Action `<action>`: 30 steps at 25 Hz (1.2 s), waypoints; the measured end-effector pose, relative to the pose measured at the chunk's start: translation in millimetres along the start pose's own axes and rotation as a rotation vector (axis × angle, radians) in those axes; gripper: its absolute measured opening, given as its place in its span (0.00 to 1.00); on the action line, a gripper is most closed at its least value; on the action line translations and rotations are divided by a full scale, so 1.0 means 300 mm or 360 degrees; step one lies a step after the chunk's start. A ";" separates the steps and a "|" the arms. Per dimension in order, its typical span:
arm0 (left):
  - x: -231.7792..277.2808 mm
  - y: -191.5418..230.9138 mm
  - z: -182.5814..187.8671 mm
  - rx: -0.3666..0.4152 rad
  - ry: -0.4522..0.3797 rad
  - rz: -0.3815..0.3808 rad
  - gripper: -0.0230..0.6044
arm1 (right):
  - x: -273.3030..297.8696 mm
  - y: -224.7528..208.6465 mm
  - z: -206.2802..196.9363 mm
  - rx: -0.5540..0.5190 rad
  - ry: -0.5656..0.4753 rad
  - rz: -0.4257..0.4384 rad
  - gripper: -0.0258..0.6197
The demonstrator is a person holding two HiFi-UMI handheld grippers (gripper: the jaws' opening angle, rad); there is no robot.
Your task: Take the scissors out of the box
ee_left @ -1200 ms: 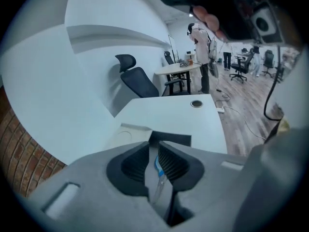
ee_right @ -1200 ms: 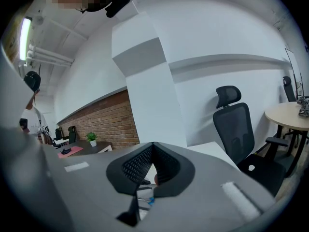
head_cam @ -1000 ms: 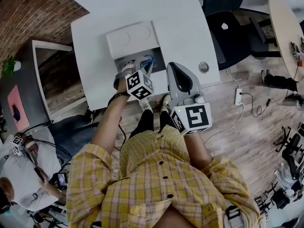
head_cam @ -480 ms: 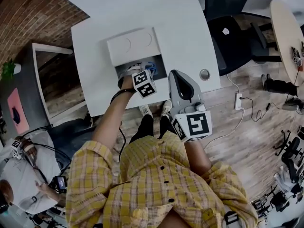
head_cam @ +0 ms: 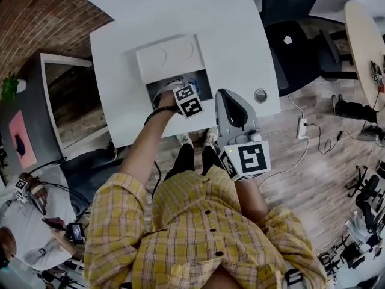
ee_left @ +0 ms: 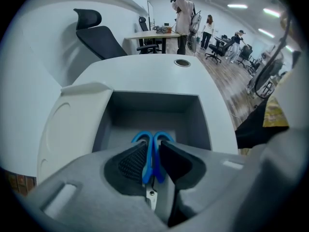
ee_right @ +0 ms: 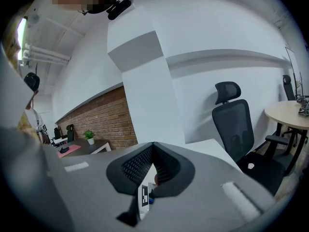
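Left gripper (ee_left: 153, 146) clenched on scissors (ee_left: 147, 164) at the blue handles, low inside the open box (ee_left: 203, 124). Scissors' long axis in line with the jaws, blades toward the gripper body. Right gripper (ee_right: 152, 151) closed, empty, farther off.

Left tongs (head_cam: 176, 88) at the open white box (head_cam: 170, 56) (blue scissors (head_cam: 192, 80) inside), right tongs (head_cam: 226, 96) aside.
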State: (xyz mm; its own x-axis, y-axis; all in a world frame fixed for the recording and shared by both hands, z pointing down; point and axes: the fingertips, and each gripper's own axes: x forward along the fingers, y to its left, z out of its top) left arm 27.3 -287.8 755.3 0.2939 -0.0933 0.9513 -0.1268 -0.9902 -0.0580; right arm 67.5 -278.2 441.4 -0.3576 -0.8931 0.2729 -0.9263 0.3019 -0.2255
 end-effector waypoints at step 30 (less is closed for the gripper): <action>-0.292 0.046 0.017 -0.0445 -0.0443 0.0384 0.16 | -0.052 0.023 0.032 -0.0043 -0.0030 0.0031 0.04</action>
State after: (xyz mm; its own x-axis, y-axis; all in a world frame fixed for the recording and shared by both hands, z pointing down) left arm 4.7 -293.8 669.5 0.4631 -0.3795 0.8009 -0.4620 -0.8746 -0.1473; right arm 67.9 -265.4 426.7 -0.3734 -0.8931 0.2509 -0.9222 0.3280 -0.2050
